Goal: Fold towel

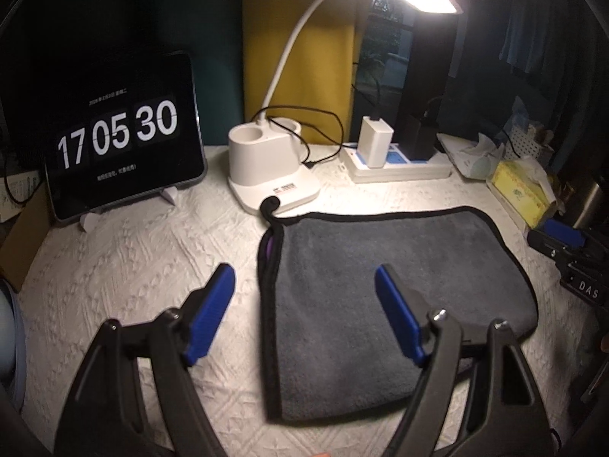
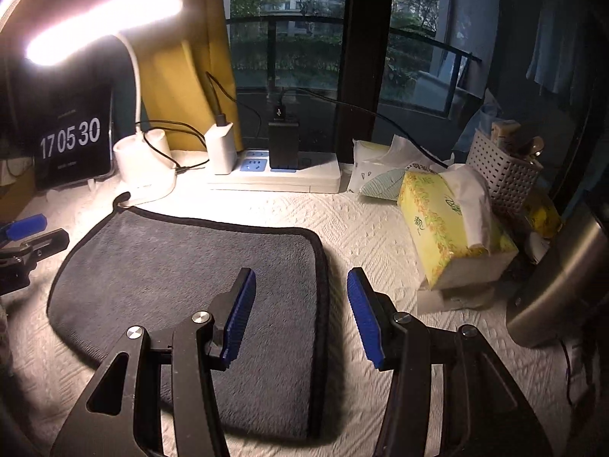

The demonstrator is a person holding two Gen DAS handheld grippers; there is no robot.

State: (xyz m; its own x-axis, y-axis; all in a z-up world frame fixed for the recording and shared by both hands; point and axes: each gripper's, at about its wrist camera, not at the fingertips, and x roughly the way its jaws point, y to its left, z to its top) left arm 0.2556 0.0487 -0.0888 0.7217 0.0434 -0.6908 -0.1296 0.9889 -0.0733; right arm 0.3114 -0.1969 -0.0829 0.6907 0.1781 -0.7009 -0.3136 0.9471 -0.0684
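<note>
Grey towel [image 1: 399, 297] lies flat mid-worktop, already doubled, long axis left to right. My left tool [image 1: 304, 312] straddles its left edge, right tool [image 2: 300, 316] its right edge; both gape, gripping nothing. Neither nearer, I judge

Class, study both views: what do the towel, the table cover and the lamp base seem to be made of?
Towel: grey plush fabric, likely microfibre, with a fuzzy matte nap and black stitched edging. Table cover: white quilted cloth, shown by its raised woven pattern. Lamp base: probably smooth white plastic with a slight sheen.
</note>
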